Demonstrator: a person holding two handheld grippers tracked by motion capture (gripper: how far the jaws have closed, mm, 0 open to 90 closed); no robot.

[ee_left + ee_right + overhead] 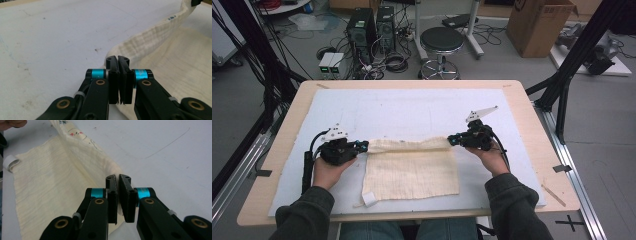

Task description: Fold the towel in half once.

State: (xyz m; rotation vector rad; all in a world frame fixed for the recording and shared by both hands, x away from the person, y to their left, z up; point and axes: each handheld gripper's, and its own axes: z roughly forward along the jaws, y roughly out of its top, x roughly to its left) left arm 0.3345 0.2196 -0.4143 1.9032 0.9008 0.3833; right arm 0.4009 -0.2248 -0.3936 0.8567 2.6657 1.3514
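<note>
**Cloth fold: far edge gripped at both corners, fold roughly a third of the way over**

We read the job as folding the cream cloth (pixel 411 172) in half toward the person. Status from the high view:

- Done: far edge is picked up at both ends and rolled over onto the rest, forming a raised band across the centre of the frame.
- Left: near part lies flat and uncovered in the lower centre; the lifted edge has yet to come down to the near hem, where a small white tag (pixel 369 199) sits at the lower left corner. Then release and flatten.

Tool state:
- left gripper (pixel 117 58): jaws pinched narrow on the cloth's corner, fabric bunched right around the tips, centre of the left gripper view.
- right gripper (pixel 118 177): jaws likewise clamped on the opposite corner; the fabric between the pads is partly hidden, so we judge the hold mostly from the folded edge running straight into the tips.

Geometry: cloth spans between the two grippers, left-centre to right-centre of the high view, on the white mat (pixel 412 110). Folded band hangs slightly slack in the middle. In the right gripper view the flat part fills the left half of the frame, printed marks showing on the turned-over side at upper left.
</note>
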